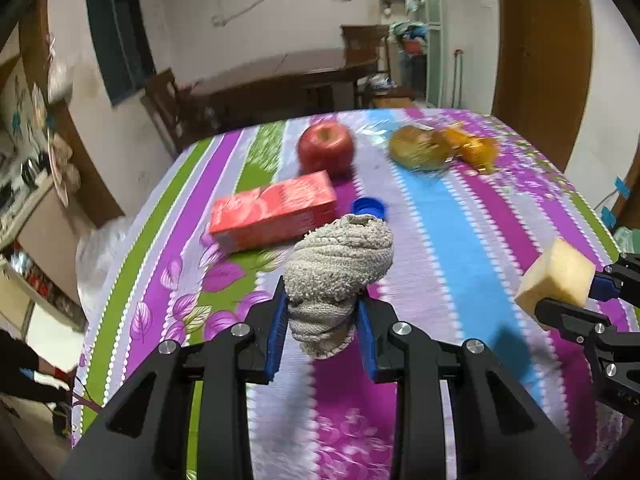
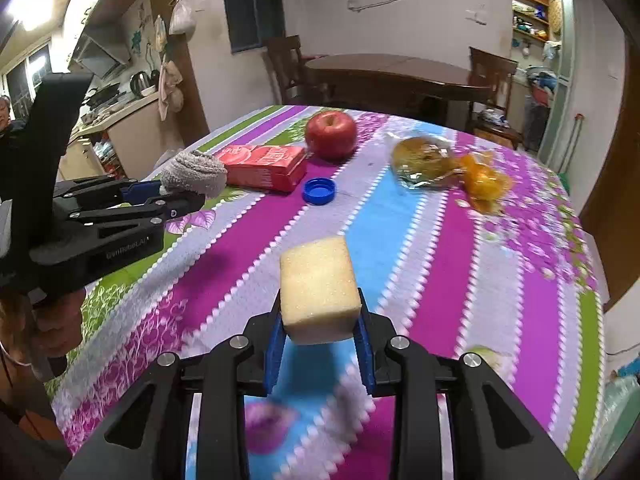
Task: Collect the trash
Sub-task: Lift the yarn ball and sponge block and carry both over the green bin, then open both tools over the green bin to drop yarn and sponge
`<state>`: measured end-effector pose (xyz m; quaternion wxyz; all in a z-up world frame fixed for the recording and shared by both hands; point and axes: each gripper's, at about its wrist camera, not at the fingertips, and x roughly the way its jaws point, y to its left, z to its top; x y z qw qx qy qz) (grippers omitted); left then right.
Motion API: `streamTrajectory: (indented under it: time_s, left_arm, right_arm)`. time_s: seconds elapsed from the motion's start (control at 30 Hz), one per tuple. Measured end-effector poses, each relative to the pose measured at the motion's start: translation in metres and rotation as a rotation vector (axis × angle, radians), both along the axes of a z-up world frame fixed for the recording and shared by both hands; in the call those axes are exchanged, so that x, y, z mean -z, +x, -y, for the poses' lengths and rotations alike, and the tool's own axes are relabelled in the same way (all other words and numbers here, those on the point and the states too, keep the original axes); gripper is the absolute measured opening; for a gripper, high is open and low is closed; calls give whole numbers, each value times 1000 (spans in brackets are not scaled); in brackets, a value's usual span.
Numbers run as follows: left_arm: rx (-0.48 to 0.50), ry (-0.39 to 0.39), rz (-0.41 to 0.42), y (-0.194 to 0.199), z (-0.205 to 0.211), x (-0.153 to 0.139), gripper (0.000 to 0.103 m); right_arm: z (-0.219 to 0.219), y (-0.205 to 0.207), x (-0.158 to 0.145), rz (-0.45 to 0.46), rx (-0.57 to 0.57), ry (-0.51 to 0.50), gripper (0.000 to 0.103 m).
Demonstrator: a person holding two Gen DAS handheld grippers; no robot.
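Note:
My left gripper (image 1: 322,320) is shut on a rolled grey cloth (image 1: 340,264) and holds it above the striped tablecloth (image 1: 460,240). It also shows in the right wrist view (image 2: 176,194) with the cloth (image 2: 196,174). My right gripper (image 2: 320,332) is shut on a yellow sponge block (image 2: 318,288), also seen at the right edge of the left wrist view (image 1: 560,276). On the table lie a red carton (image 1: 276,210), a blue bottle cap (image 2: 319,191), a clear wrapper with a bun (image 2: 424,158) and an orange wrapper (image 2: 484,184).
A red apple (image 2: 331,134) stands behind the carton. A dark wooden table with chairs (image 2: 392,76) stands beyond the far edge. A kitchen counter (image 2: 120,112) is at the left. A white bag (image 1: 100,248) hangs off the table's left side.

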<state>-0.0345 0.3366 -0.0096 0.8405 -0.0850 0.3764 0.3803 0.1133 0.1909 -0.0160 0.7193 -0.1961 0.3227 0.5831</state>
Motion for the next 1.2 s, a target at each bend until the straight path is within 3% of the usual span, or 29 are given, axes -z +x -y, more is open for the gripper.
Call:
streamTrajectory:
  time_s: [0.23, 0.63, 0.93, 1.2]
  left_arm:
    - [116, 84, 13, 34, 59, -22, 29]
    - [355, 148, 24, 118, 163, -45, 29]
    - [599, 100, -22, 203, 243, -31, 29]
    - [841, -22, -100, 277, 305, 1, 29]
  right_arm:
    - [67, 21, -30, 41, 123, 4, 32]
    - [199, 88, -68, 59, 389, 27, 32]
    - [303, 156, -59, 20, 596, -15, 32]
    - [411, 222, -35, -49, 800, -96, 32]
